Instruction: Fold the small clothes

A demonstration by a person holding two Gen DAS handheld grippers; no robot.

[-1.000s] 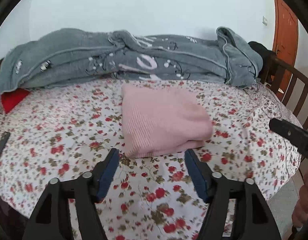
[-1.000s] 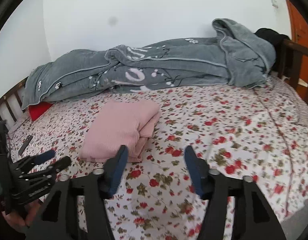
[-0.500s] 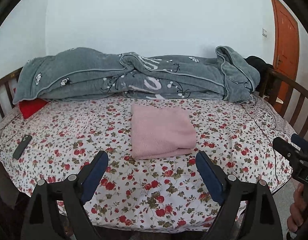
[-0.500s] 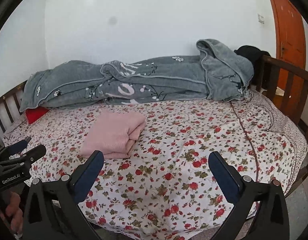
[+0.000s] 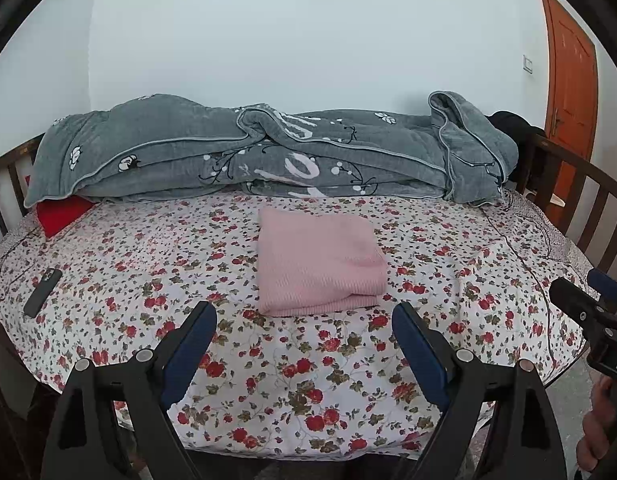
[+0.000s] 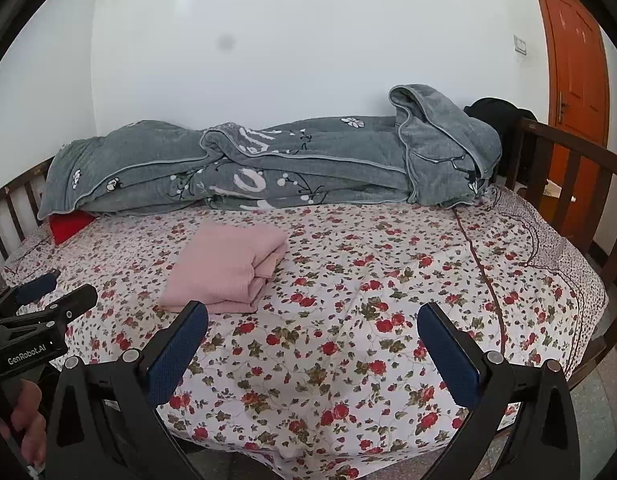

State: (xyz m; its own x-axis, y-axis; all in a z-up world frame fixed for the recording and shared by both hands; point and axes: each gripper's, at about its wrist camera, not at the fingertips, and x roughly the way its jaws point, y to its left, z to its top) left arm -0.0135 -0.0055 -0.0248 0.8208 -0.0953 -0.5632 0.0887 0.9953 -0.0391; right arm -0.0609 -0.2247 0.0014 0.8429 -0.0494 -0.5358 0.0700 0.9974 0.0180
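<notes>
Nearest me, the left gripper [image 5: 304, 330] and the right gripper [image 6: 312, 330] both hover over the near edge of the bed [image 5: 292, 392], jaws spread wide with nothing between them, having just been opening. Farther in, the pink garment [image 5: 318, 260] lies alone on the floral sheet, a neat layered rectangle, so the folding looks finished to me. I see no other small clothes waiting. The grey blanket [image 5: 268, 152] is heaped along the wall behind.
</notes>
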